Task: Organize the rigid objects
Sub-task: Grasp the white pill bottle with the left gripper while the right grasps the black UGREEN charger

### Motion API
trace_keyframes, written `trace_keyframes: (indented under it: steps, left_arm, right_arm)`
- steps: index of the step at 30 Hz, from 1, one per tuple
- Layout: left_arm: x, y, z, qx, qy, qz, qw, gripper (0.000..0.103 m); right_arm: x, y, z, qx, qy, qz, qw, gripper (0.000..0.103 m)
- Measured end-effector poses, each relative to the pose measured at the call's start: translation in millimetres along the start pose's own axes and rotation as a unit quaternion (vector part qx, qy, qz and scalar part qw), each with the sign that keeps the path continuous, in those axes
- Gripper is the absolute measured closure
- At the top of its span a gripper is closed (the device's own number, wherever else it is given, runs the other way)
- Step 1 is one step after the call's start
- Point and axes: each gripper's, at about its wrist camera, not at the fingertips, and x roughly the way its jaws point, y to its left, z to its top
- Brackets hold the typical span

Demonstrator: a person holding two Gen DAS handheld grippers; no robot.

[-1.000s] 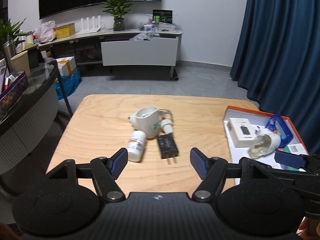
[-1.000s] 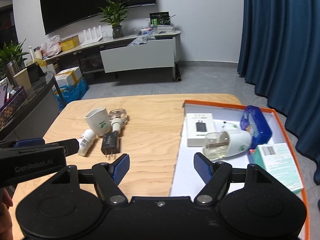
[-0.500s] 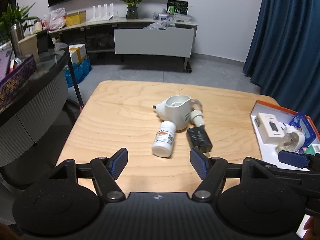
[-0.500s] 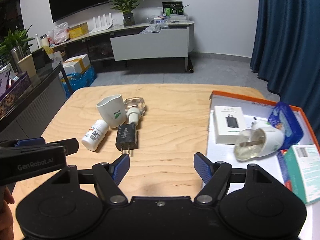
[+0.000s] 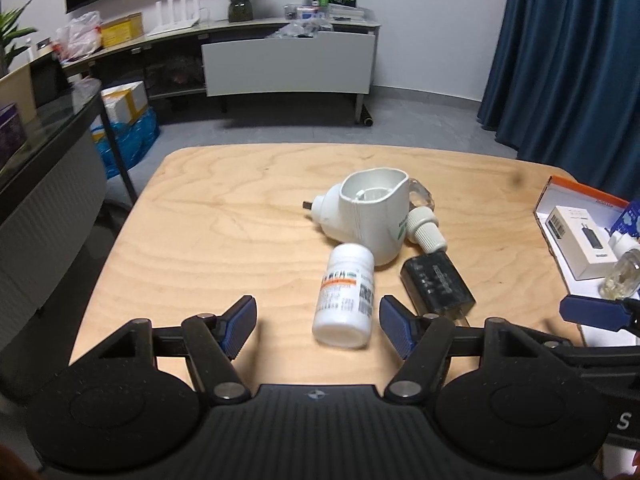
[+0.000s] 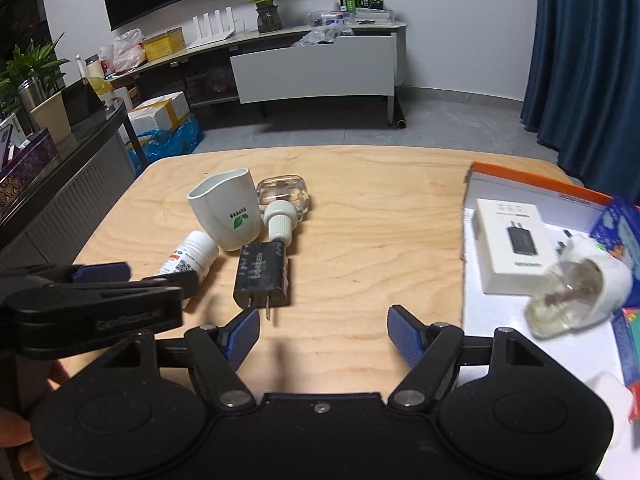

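Note:
A white pill bottle [image 5: 346, 300] lies on its side on the wooden table [image 5: 224, 224]. Its near end sits between the fingers of my left gripper [image 5: 317, 312], whose jaws are closing; the pads do not touch it. Behind the bottle stand a white plug-in device [image 5: 368, 216], a clear refill bottle with a white cap [image 6: 282, 200] and a black charger [image 6: 262, 276]. My right gripper [image 6: 323, 318] is open over bare wood, with the charger's prongs just ahead of its left finger.
An orange-rimmed tray [image 6: 520, 178] at the right holds a white charger box [image 6: 510, 244], a second plug-in device with a clear bottle [image 6: 576, 292] and a blue pack [image 6: 618, 224]. A dark counter [image 5: 48, 152] runs along the left. Bare wood lies between the charger and the tray.
Both grippers have come down and forward toward the table. The pill bottle, which lay ahead of the left gripper, now lies between its fingers. No object has shifted.

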Motion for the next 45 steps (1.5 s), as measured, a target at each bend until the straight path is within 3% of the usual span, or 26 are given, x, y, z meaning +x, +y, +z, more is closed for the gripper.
trace_keyframes:
  steps: [7,11,14,23,28,31,32,33,35,45]
  left_arm:
    - [17,4,4,0.02,-0.002,-0.02,0.9996,0.053]
    - [16,3,4,0.037,-0.013,-0.031,0.9988,0.069]
    - [14,8,3,0.032,-0.015,-0.038,0.9986,0.07]
    - [0,28,1,0.009,-0.032,-0.011,0.9994,0.07]
    - [-6,30,2,-0.002,-0.038,0.002,0.9993,0.07]
    - [-11,31,1,-0.01,-0.04,0.004,0.9992,0.07]
    - [-12,31,1,-0.01,-0.041,0.006,0.9991,0.07]
    - [-14,31,1,-0.011,-0.042,0.009,0.999,0.07]
    - [-17,32,0,-0.016,-0.044,0.013,0.9988,0.07]
    - [-50,31,-8,-0.032,-0.056,0.017,0.9978,0.07]
  right_arm:
    - [20,4,8,-0.007,0.004,0.007,1.0,0.019]
    - [27,5,10,-0.007,0.005,0.014,1.0,0.019]
    - [29,8,12,-0.013,0.004,0.017,1.0,0.019]
    - [35,28,18,-0.008,0.0,0.044,0.999,0.019]
    - [50,36,25,0.005,0.009,0.02,1.0,0.02]
    - [61,43,27,-0.007,0.008,-0.002,1.0,0.027]
    - [63,46,28,-0.018,0.007,-0.012,1.0,0.032]
    - [64,49,28,-0.027,0.005,-0.021,0.999,0.047]
    - [63,51,28,-0.03,0.001,-0.018,0.999,0.06]
    - [15,47,10,-0.043,-0.017,-0.01,0.999,0.06]
